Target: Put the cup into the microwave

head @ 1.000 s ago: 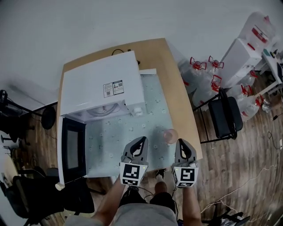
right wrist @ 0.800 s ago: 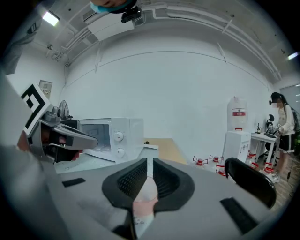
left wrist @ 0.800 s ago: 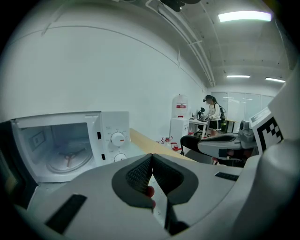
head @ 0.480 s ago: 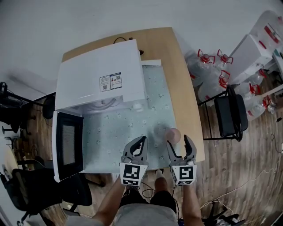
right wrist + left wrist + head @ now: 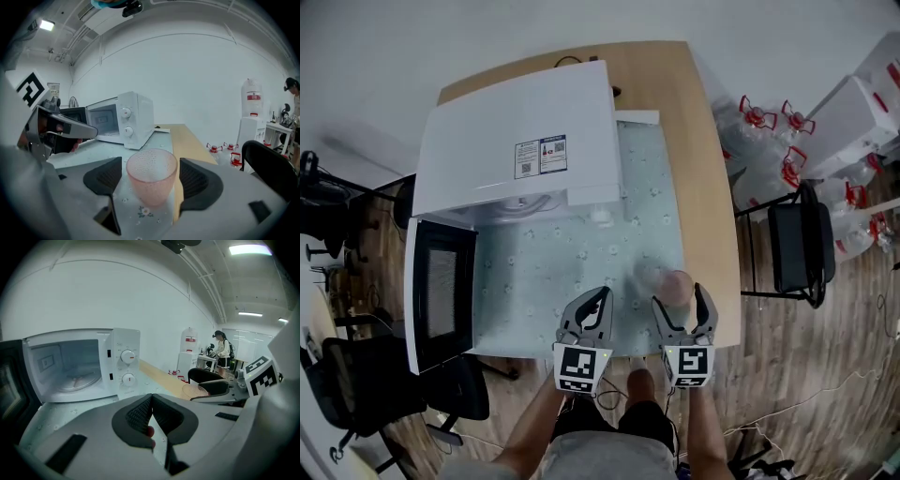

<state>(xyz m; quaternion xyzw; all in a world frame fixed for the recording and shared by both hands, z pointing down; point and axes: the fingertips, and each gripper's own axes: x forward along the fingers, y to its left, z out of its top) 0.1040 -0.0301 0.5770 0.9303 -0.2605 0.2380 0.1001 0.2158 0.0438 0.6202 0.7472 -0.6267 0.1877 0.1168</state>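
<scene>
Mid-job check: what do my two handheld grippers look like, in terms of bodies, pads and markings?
They match. The left gripper and right gripper have light grey plastic bodies with curved, tapering jaws, lined inside with dark ribbed pads. Each carries a white cube with black square markers at its rear end. The forearms behind them have no sleeves.

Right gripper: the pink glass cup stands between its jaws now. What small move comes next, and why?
Probably close the right gripper on the pink pebbled glass cup. Its jaws have just been opening and now stand wide either side of the upright cup, not touching it. The white microwave already has its door open, so only the grip is missing.
</scene>
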